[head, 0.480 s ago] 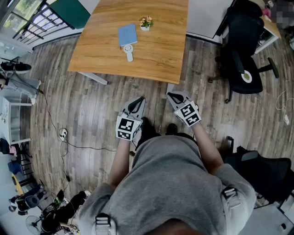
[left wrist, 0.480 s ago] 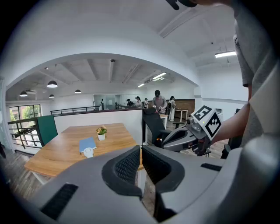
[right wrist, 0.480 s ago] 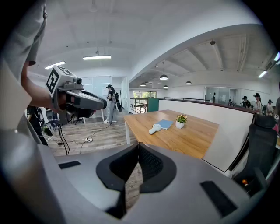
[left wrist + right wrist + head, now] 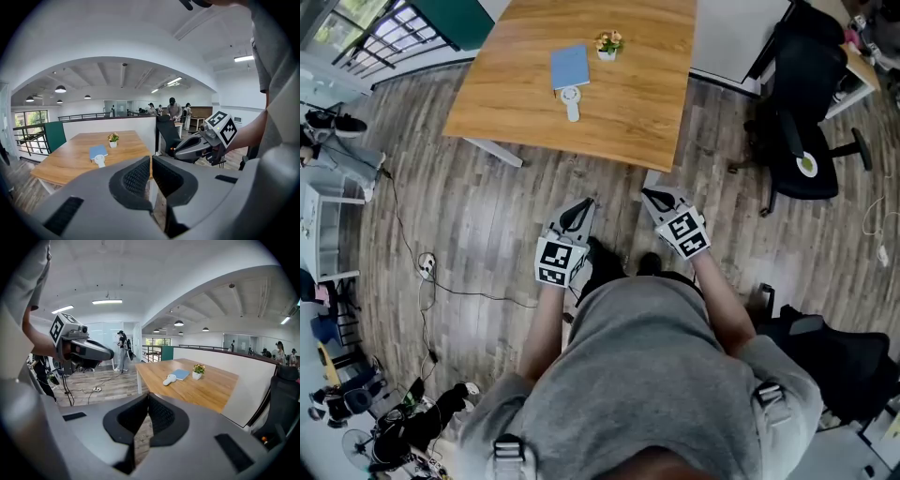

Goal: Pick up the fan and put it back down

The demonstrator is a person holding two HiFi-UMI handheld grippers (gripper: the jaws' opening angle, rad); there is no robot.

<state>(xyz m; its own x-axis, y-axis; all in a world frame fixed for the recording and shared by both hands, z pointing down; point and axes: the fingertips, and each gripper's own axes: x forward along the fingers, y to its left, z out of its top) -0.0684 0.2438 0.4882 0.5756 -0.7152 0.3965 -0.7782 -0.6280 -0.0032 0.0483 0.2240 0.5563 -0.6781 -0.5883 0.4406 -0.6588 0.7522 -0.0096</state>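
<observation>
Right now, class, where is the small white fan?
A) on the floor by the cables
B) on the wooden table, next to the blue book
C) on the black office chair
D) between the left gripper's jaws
B: the fan lies on the table, right beside the blue book.

The person wears a loose grey T-shirt (image 4: pixel 647 375) with short sleeves (image 4: pixel 776 361), a grey strap buckle (image 4: pixel 508 453) at each shoulder, and black shoes (image 4: pixel 602 259). The left tongs (image 4: pixel 581 203) and right tongs (image 4: pixel 649 195) have smooth grey shells with dark tips. Each carries a white cube (image 4: pixel 556 262) printed with black square markers. The inner pads (image 4: pixel 138 177) are black and ribbed.
</observation>
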